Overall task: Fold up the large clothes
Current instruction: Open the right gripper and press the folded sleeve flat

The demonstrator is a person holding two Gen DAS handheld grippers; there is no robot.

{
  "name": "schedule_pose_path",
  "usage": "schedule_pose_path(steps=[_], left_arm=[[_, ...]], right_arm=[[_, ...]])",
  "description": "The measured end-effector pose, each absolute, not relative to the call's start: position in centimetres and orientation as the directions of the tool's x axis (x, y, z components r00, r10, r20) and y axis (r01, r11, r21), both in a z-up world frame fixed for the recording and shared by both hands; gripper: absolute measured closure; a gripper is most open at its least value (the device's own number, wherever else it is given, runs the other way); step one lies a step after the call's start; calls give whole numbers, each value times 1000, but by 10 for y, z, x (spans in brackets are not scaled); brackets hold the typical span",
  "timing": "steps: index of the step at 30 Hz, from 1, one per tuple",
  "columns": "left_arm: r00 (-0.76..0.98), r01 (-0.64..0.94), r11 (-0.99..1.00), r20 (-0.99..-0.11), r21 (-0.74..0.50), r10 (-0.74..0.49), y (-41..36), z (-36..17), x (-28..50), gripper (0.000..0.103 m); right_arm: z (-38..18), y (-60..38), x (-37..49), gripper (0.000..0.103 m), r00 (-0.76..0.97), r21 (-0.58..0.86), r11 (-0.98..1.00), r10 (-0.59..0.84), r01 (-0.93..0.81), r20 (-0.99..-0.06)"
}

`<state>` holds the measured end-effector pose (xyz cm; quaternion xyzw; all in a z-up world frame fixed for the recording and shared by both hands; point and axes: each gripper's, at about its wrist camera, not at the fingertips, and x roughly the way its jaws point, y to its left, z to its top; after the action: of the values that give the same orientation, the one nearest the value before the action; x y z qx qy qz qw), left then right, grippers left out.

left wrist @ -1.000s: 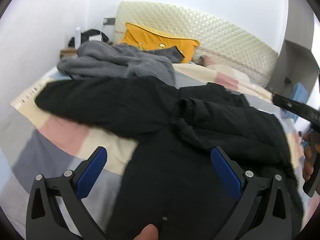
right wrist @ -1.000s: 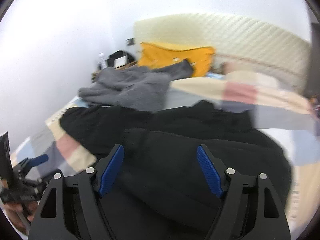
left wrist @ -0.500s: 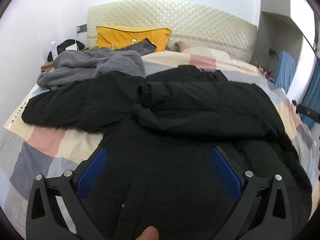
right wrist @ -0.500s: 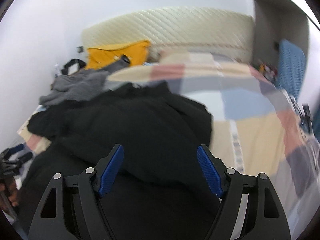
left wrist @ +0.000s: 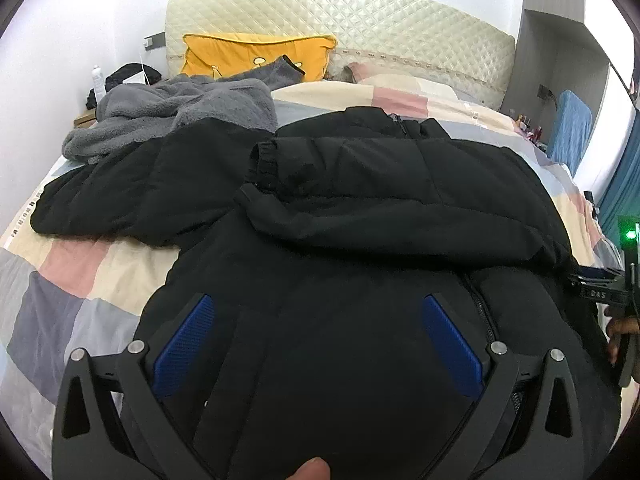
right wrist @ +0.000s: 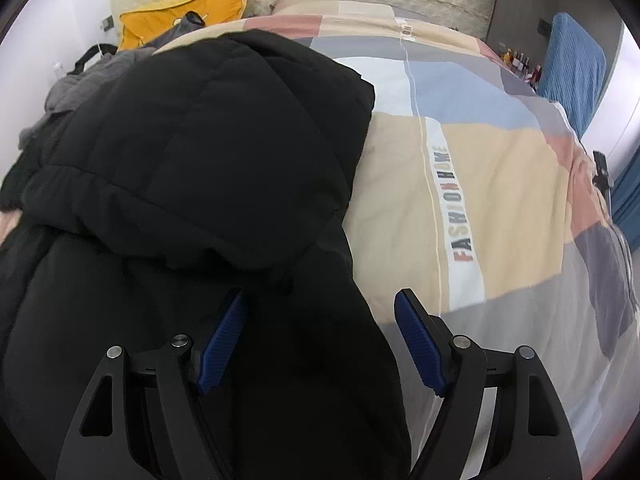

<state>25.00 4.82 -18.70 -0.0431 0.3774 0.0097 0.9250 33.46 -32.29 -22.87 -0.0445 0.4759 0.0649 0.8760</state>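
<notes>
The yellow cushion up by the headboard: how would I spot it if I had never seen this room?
Find the cream quilted headboard at the far end of the bed. Leaning against its left part is the mustard-yellow fabric cushion, behind the fluffy grey fleece garment. It is the only bright yellow thing among black, grey and pastel fabrics.

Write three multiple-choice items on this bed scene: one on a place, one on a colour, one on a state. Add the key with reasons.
1. Where does the grey fleece lie?
A. under the jacket's hem
B. between the black jacket and the pillow
C. on the floor

2. What colour is the pillow?
A. yellow
B. blue
C. white

3. How is the left gripper?
A. shut on a sleeve
B. shut, empty
C. open above the jacket

Key: B, the fleece sits beyond the jacket and in front of the pillow; A, it is plainly yellow; C, its blue pads stand wide apart, holding nothing.
</notes>
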Motion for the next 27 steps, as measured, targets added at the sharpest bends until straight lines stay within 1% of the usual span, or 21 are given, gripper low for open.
schedule_pose_path(steps=[4,10,15,20,23,27], left_arm=[[703,-51,996,-711,-70,-14,47,-192,252,0],[702,-44,997,-712,-59,-11,43,-194,252,0],[704,-41,998,-710,-52,-8,41,-195,251,0],[702,-34,997,-712,-68,-25,41,-195,251,0],[702,-32,998,-712,-58,-19,39,-196,251,0],[692,-42,998,-722,-56,-12,38,-198,254,0]], right_arm=[[-229,-324,342,28,576,-15,991,64,-131,-815],[-216,-339,341,28,642,37,996,79,-79,-763],[-215,-351,344,28,641,82,996,92,-45,-762],[-219,-359,348,27,620,65,998,52,-2,-783],[-222,-360,348,27,592,80,997,62,5,-804],[-212,-355,342,27,601,103,995,82,0,-795]])
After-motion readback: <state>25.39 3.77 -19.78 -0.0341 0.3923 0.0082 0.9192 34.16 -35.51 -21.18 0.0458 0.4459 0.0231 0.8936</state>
